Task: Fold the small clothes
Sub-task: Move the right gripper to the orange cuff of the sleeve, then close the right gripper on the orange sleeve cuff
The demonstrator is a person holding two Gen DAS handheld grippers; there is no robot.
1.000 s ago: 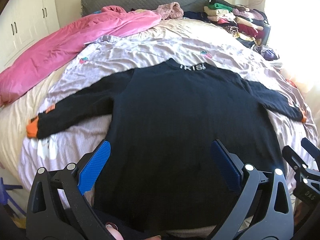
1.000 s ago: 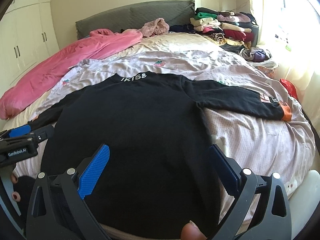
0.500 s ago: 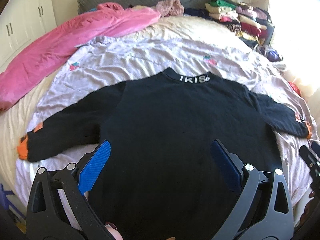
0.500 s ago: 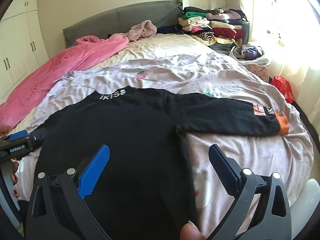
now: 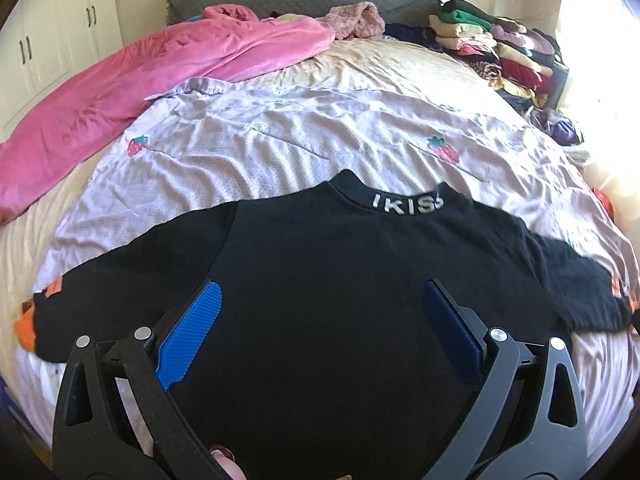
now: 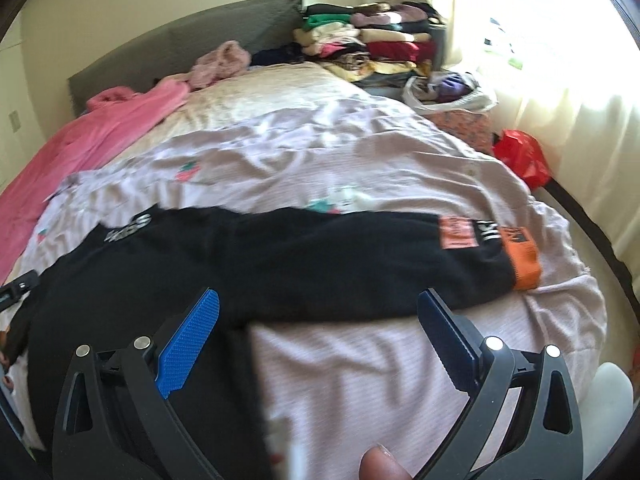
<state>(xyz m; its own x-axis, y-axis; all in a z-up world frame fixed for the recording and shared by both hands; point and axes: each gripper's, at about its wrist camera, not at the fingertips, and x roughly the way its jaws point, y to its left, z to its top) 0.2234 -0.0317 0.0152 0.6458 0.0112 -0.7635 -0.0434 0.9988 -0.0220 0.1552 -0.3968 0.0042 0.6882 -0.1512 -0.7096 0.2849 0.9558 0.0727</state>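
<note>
A black long-sleeved sweater with "IKISS" on its collar lies flat on the bed, both sleeves spread out. Its cuffs are orange. My left gripper is open and empty above the sweater's body. My right gripper is open and empty above the sweater's right side, near the armpit. The right sleeve stretches to the right and ends in an orange cuff. The left gripper's tip shows at the left edge of the right wrist view.
A lilac sheet with strawberry prints lies under the sweater. A pink blanket lies at the back left. A stack of folded clothes stands at the back right. A red bag lies beside the bed by the window.
Both grippers have moved forward over the sweater. The right gripper has swung to the right, toward the right sleeve. Both stay open.
</note>
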